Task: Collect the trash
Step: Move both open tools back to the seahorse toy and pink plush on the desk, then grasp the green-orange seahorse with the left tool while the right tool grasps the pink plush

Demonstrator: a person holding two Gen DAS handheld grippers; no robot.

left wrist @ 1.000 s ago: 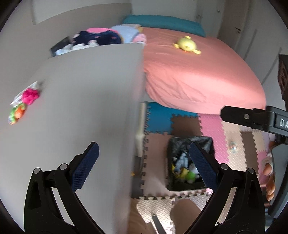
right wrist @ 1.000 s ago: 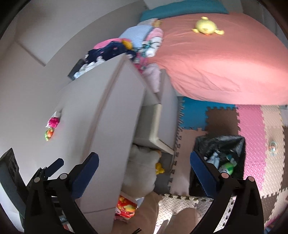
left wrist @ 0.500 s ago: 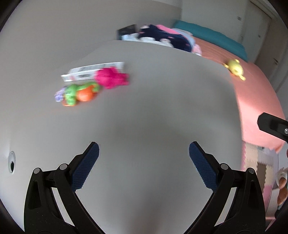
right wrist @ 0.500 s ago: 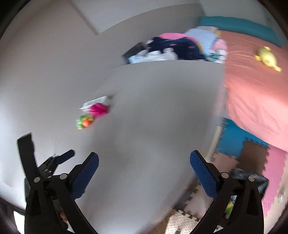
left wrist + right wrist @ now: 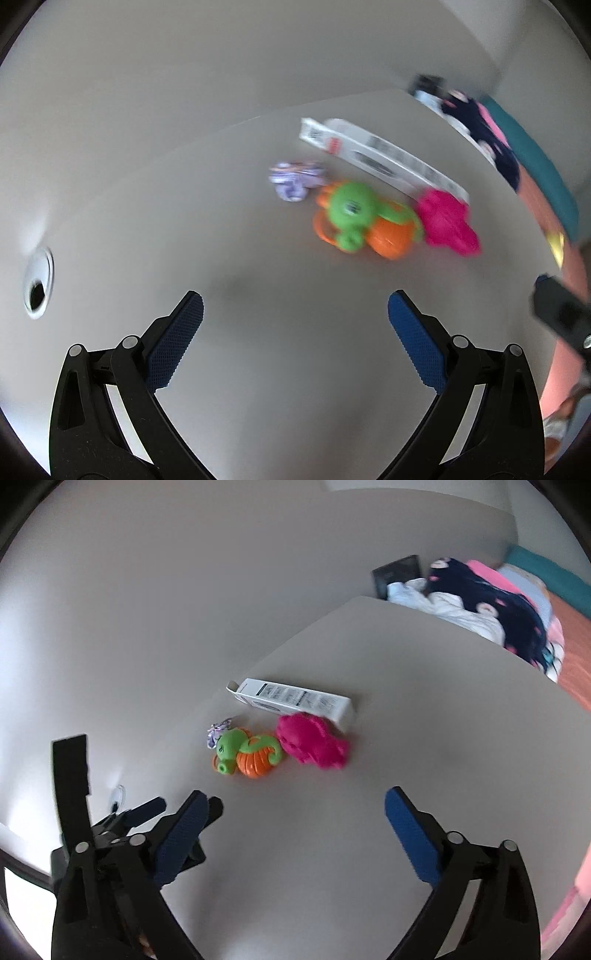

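Flat white carton [image 5: 295, 701] beside crumpled lilac wrapper [image 5: 293, 180].

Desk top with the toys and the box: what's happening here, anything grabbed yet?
Nothing grabbed yet. The left gripper and right gripper both hover open and empty over the grey desk. Ahead of them lie a white carton box, a crumpled purple wrapper, a green-and-orange seahorse toy and a pink toy, clustered close together. The box and wrapper look like the trash to collect; neither is touched.
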